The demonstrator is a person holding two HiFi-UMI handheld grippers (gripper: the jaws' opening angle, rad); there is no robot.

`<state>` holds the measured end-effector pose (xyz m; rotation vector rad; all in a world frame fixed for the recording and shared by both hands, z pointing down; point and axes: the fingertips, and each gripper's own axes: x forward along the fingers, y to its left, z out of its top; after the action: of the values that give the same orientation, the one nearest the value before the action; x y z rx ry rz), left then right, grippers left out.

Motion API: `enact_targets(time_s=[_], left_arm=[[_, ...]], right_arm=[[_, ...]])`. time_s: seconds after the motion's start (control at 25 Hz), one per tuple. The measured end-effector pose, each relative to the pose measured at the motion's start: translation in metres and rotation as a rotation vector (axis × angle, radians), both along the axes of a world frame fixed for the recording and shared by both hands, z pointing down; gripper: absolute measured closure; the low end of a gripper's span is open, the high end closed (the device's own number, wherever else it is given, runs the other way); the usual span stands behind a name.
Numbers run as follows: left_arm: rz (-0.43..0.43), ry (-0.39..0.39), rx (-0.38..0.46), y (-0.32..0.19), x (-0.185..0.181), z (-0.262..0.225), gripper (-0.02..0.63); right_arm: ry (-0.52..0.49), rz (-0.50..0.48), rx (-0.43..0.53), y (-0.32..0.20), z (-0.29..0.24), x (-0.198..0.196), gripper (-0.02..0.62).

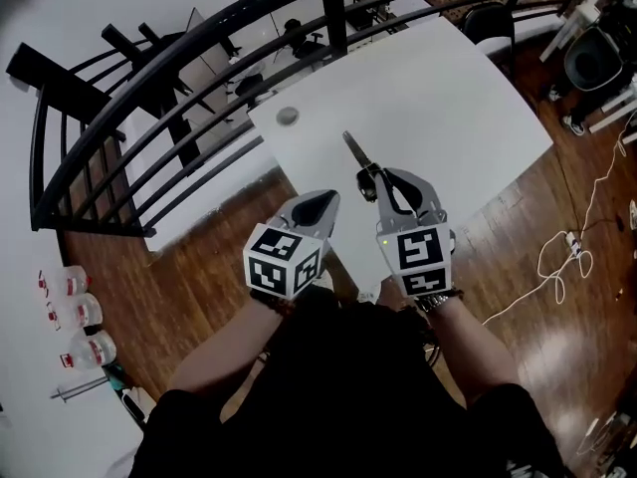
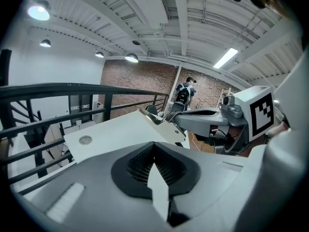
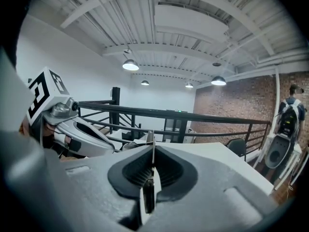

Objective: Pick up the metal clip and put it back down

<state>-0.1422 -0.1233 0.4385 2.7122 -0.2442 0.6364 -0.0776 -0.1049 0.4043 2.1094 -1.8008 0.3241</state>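
Right claw at frame centre, closed tight on the metal clip, clip sticking out past the tips toward the upper left over the white surface, left claw just beside it at lower left, closed and holding nothing, small round disc on the surface further up-left.

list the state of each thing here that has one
clip: clamped in the right tool, apparently lifted off the table
right tool: shut on the clip
left tool: shut, empty
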Motion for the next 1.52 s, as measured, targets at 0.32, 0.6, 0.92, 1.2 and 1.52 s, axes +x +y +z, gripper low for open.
enact_targets(time_s=[0.32, 0.6, 0.92, 1.2, 1.52], left_arm=[[0.098, 0.021, -0.018, -0.033, -0.014, 0.002, 0.595], [0.239, 0.030, -0.041, -0.092, -0.042, 0.008, 0.595], [0.311, 0.021, -0.084, -0.129, -0.061, 0.016, 0.595], [0.317, -0.008, -0.091, -0.157, -0.047, 0.030, 0.595], [0.307, -0.056, -0.094, -0.202, -0.006, 0.053, 0.595]], right_arm=[[0.030, 0.082, -0.037, -0.023, 0.008, -0.020, 0.598], [0.055, 0.229, -0.068, -0.074, 0.017, -0.053, 0.598], [0.099, 0.302, -0.105, -0.115, 0.019, -0.068, 0.598], [0.114, 0.319, -0.133, -0.150, 0.036, -0.045, 0.598], [0.141, 0.315, -0.195, -0.200, 0.071, -0.002, 0.598]])
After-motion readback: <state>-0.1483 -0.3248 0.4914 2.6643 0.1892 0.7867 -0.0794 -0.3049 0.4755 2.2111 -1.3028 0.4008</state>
